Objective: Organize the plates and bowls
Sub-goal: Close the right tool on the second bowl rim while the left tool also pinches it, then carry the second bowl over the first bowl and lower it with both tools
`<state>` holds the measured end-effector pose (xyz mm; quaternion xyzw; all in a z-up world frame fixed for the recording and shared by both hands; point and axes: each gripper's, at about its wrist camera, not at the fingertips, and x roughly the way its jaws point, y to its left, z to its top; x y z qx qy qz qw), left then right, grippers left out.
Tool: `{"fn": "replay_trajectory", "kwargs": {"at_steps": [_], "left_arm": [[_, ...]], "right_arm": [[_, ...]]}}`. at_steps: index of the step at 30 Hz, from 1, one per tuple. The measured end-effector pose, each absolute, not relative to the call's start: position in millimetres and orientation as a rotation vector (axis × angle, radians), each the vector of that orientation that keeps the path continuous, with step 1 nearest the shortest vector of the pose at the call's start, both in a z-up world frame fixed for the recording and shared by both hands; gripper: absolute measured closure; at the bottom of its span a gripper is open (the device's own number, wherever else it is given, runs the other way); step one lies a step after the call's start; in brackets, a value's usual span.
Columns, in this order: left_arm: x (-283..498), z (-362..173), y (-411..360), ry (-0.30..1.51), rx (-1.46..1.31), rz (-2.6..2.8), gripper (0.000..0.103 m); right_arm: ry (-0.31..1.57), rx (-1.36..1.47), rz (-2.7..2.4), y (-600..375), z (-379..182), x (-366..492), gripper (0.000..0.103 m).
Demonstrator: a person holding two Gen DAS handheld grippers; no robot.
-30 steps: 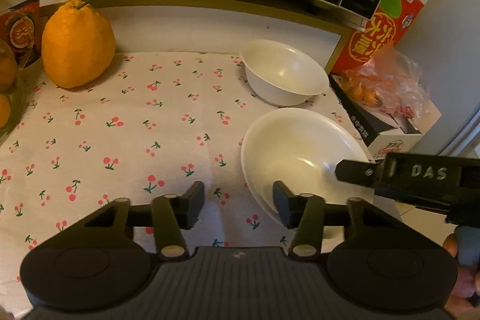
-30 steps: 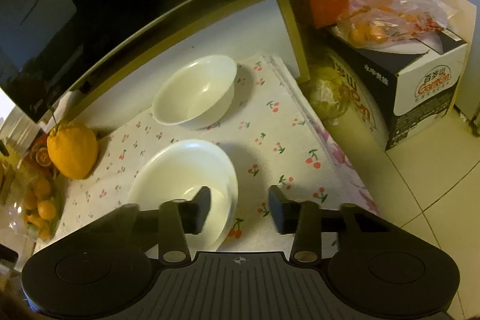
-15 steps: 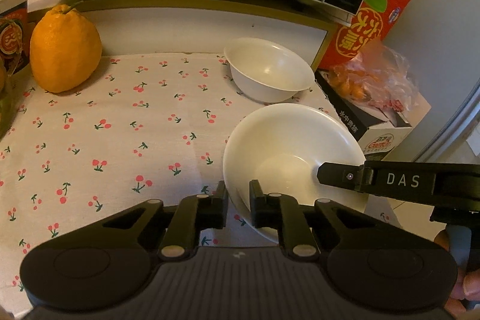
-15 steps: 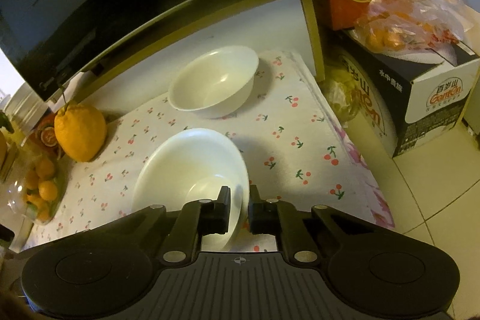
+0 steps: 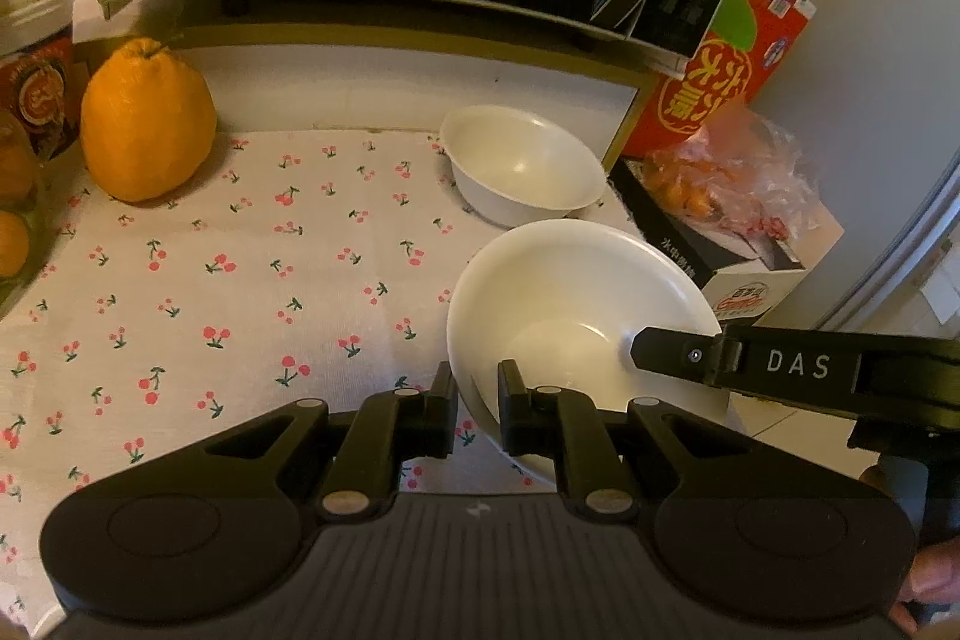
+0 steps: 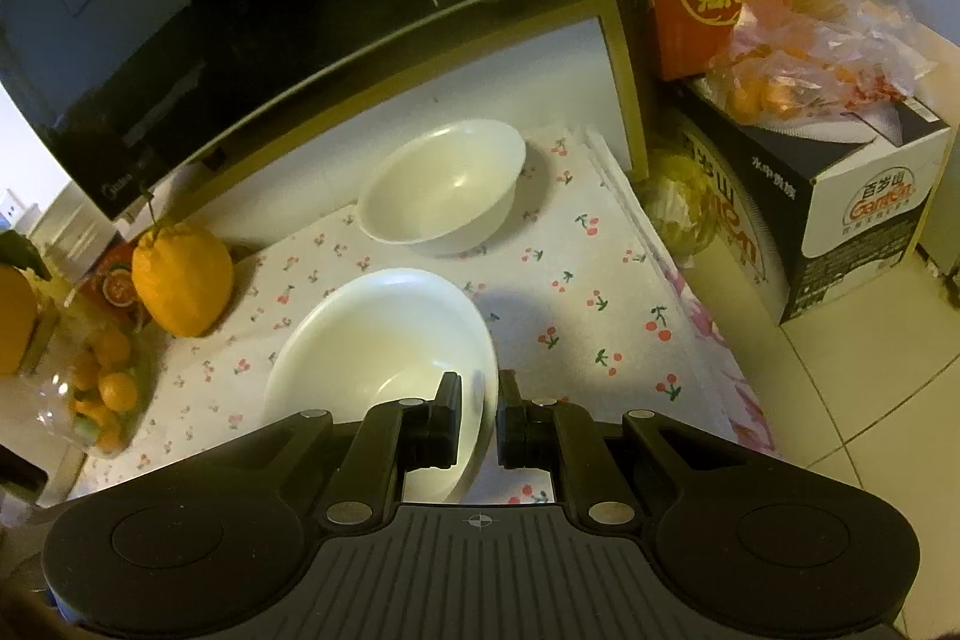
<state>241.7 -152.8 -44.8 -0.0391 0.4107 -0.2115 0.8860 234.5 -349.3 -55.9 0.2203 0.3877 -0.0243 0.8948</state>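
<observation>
You had both tongs pinched on one shallow white bowl point(image 5: 576, 316) low and right of centre: the left tongs point(image 5: 477, 400) on its near-left rim, the right tongs point(image 6: 480, 409) on its right rim. The deeper bowl point(image 5: 525, 166) lay just beyond, toward the upper right, on the bench's cherry-print cloth point(image 5: 240, 292).

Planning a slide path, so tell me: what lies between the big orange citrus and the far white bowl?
Only bare cherry-print cloth between citrus and bowl, in the left wrist view.
</observation>
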Motion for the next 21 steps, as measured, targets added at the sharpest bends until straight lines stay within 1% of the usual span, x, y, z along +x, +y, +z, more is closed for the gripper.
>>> {"fn": "replay_trajectory", "kwargs": {"at_steps": [12,21], "left_arm": [[204.6,-7.8,-140.3,0.848,-0.100,-0.458,0.090],[165.2,10.1,-129.8,0.842,-0.096,-0.490,0.090]], "right_arm": [[0.791,0.453,-0.052,-336.4,-15.2,198.3,0.093],[0.834,0.469,-0.061,-324.0,12.3,159.4,0.091]]}}
